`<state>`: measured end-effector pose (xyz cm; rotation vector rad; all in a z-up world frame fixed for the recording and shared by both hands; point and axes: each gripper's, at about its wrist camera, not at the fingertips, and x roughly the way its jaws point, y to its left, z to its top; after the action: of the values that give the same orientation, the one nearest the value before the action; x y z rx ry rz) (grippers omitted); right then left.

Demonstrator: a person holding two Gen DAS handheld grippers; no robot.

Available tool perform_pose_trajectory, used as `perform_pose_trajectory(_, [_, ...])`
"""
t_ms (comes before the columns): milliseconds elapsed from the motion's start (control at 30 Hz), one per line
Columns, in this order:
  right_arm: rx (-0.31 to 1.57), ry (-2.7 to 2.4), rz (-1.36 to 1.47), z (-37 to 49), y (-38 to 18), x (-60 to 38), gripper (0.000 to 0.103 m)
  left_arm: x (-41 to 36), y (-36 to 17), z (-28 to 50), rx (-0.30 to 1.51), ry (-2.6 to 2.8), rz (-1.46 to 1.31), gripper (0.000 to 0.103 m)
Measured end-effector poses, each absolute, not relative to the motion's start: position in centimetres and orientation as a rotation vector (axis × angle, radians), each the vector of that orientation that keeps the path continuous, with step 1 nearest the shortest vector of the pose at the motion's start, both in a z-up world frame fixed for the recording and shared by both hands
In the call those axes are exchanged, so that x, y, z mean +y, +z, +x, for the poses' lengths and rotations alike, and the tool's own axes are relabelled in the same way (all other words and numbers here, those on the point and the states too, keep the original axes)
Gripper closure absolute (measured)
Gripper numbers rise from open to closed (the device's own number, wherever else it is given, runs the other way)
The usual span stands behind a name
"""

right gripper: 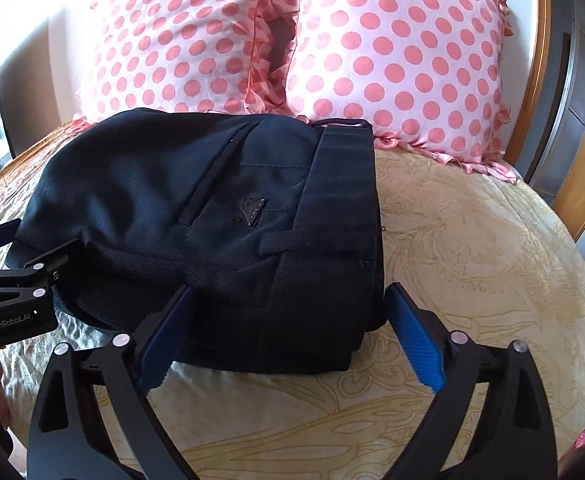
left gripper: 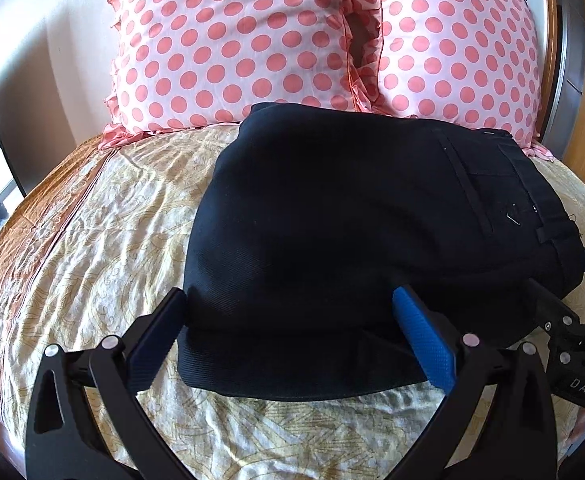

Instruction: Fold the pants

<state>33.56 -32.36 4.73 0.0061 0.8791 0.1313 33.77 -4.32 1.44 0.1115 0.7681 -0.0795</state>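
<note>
**Both jaws wide open at near edge of folded pants — fold looks close to done**

Both jaws stand spread wide, holding nothing. My left gripper (left gripper: 292,336) straddles the near-left part of the pants (left gripper: 372,216); its fingers sit either side of the near folded edge, cloth between them but not pinched. My right gripper (right gripper: 288,336) does the same at the waistband (right gripper: 340,200) end, also not clamped.

Pants location: dark bundle lying on the yellow patterned bedspread (left gripper: 104,248), far edge touching or just short of the two polka-dot pillows (left gripper: 232,40). Waistband, a belt loop and a small triangular badge (right gripper: 253,210) face up on the right side.

Step, my read: the garment is already a compact multi-layer stack, so either the last fold is pending or this is final tidy/flatten. Near edge shows a lower layer sticking out beyond the top one, not aligned.

Next move needs: decide between another fold and squaring up. If folding, both jaws must close on all layers at the near edge, lift together, carry toward the pillows. If tidying, nudge the top layer flush.

Can't make out:
- how many layers are stacked; fabric too dark to see seams
- where the leg hems ended up
- far edge versus pillow frill contact
- right gripper's far finger from the left view, partly cut off at the frame edge
- whether the underside is bunched
</note>
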Motion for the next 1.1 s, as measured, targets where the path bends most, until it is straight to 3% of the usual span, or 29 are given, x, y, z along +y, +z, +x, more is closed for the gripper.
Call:
perform_pose_trajectory(200, [0.828,0.117,0.067,31.2,6.1,-33.3,0.001,-2.9,2.8,31.2,0.683,-0.095,0.084,0.002])
perform_pose_trajectory(533, [0.711,0.063,-0.001,25.9,8.7,-31.7,0.001,-0.8,4.6,24.8,0.566,-0.082,0.103,0.002])
perform_pose_trajectory(1100, [0.648,-0.022,0.062,19.9,7.5,-30.0,0.001,0.1,2.5,18.5,0.587,-0.037,0.134,0.002])
